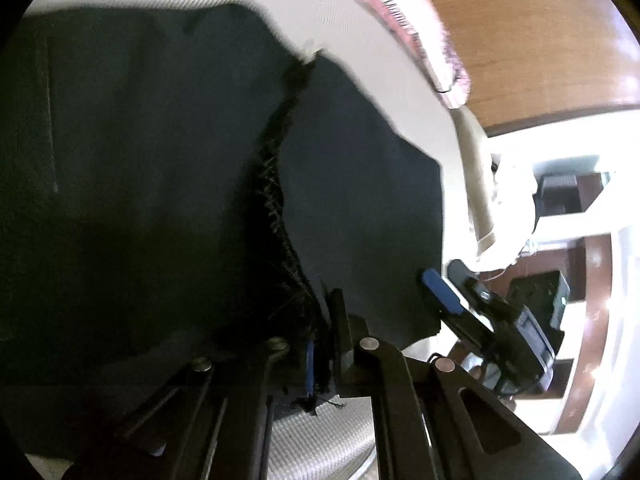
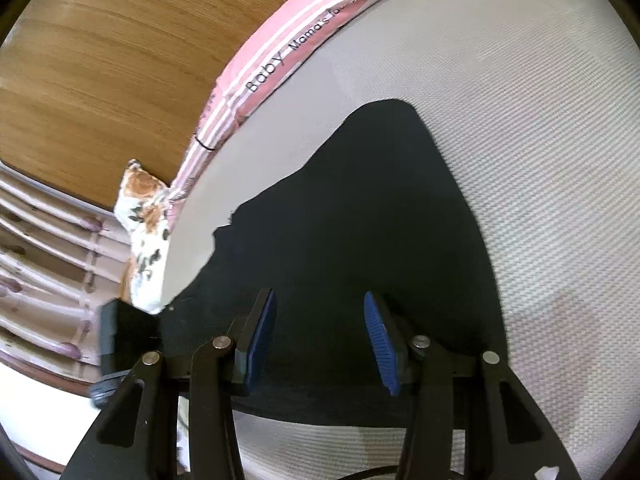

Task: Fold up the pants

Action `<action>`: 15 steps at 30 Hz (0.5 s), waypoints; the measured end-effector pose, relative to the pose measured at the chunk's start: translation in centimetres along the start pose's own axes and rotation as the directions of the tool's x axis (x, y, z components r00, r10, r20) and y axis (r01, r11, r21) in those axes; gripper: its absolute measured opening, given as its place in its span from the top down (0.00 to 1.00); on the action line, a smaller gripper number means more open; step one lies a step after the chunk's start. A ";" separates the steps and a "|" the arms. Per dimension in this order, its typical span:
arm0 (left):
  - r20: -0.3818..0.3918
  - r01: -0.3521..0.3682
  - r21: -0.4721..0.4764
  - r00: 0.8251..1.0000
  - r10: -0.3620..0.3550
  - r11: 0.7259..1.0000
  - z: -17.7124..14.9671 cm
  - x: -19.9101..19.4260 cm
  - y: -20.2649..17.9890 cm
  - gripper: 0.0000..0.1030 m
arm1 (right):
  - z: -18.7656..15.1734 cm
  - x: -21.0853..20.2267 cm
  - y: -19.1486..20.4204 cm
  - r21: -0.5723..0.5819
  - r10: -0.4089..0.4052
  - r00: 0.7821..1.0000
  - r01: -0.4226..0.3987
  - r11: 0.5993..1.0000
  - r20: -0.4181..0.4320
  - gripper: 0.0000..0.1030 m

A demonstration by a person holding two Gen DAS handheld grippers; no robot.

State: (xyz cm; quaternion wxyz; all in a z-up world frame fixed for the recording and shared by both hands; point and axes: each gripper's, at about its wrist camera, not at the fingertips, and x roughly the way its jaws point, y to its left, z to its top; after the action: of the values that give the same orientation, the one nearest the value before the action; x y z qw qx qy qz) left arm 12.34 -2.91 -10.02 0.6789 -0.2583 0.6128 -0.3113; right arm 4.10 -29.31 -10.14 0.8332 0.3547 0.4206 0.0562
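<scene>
Dark pants (image 1: 160, 184) lie on a white textured mattress (image 1: 304, 12), inside out, with a stitched seam (image 1: 280, 184) running up the middle. My left gripper (image 1: 322, 356) is shut on the pants' seam edge at the near side. In the right wrist view the pants (image 2: 360, 232) spread ahead as a dark triangle. My right gripper (image 2: 320, 340) is open with blue pads (image 2: 380, 344), just above the pants' near edge, holding nothing. The right gripper also shows in the left wrist view (image 1: 448, 284) beside the pants' right edge.
A pink striped cloth (image 2: 280, 64) lies along the mattress's far edge by a wooden headboard (image 2: 100, 60). A floral pillow (image 2: 146, 236) sits at the left. Bare mattress (image 2: 540, 160) extends to the right. Room furniture (image 1: 560, 192) lies beyond the bed.
</scene>
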 end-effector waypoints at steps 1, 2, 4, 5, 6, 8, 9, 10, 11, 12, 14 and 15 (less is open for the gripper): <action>0.019 -0.009 0.035 1.000 0.008 0.999 -0.2 -0.8 -0.8 0.94 | 0.0 -0.1 0.1 -0.005 -0.009 1.000 0.009 1.000 0.002 0.57; 0.037 -0.018 0.062 0.999 0.015 0.998 -0.4 -1.5 -1.5 0.94 | 0.0 -0.2 0.2 -0.015 -0.020 1.000 0.020 1.000 0.006 0.57; 0.062 -0.026 0.098 0.998 0.020 0.995 -0.7 -2.8 -2.2 0.94 | 0.0 -0.5 0.5 -0.040 -0.050 0.999 0.051 0.998 0.012 0.57; 0.072 -0.032 0.114 0.997 0.024 0.993 -0.9 -3.5 -2.5 0.94 | -0.1 -0.6 0.7 -0.050 -0.061 0.998 0.062 0.997 0.013 0.57; 0.075 -0.043 0.126 0.997 0.034 0.991 -1.1 -3.9 -2.5 0.94 | -0.2 -0.7 0.8 -0.070 -0.077 0.997 0.078 0.995 0.014 0.57; 0.068 -0.080 0.128 0.995 0.072 0.989 -1.4 -3.7 -1.9 0.94 | -0.4 -0.6 0.9 -0.086 -0.107 0.994 0.108 0.990 0.009 0.59; 0.061 -0.098 0.123 0.994 0.091 0.988 -1.3 -3.3 -1.4 0.94 | -0.5 -0.5 0.8 -0.091 -0.124 0.992 0.124 0.988 0.005 0.59; 0.047 -0.129 0.109 0.991 0.125 0.986 -1.3 -2.5 -0.6 0.94 | -0.7 -0.1 0.6 -0.098 -0.140 0.990 0.139 0.985 -0.006 0.59; 0.041 -0.152 0.107 0.988 0.148 0.983 -1.3 -1.9 0.0 0.94 | -0.8 0.1 0.4 -0.100 -0.154 0.988 0.152 0.983 -0.017 0.59; 0.031 -0.181 0.098 0.983 0.179 0.979 -1.2 -1.3 0.7 0.94 | -0.9 0.4 0.2 -0.096 -0.162 0.986 0.159 0.983 -0.027 0.59; 0.018 -0.160 0.050 0.987 0.159 0.986 -1.2 -0.7 1.8 0.94 | -1.0 0.6 -0.1 -0.095 -0.177 0.984 0.173 0.980 -0.034 0.60; 0.016 -0.158 0.053 0.987 0.157 0.986 -1.1 -0.8 1.8 0.94 | -0.9 0.7 0.0 -0.101 -0.179 0.983 0.174 0.979 -0.037 0.60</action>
State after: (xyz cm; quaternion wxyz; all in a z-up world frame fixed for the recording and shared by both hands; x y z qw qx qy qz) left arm 11.36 -1.04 -10.92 0.7117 -0.1925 0.6187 -0.2715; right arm 3.86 -28.57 -10.99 0.8414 0.2735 0.4660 0.0106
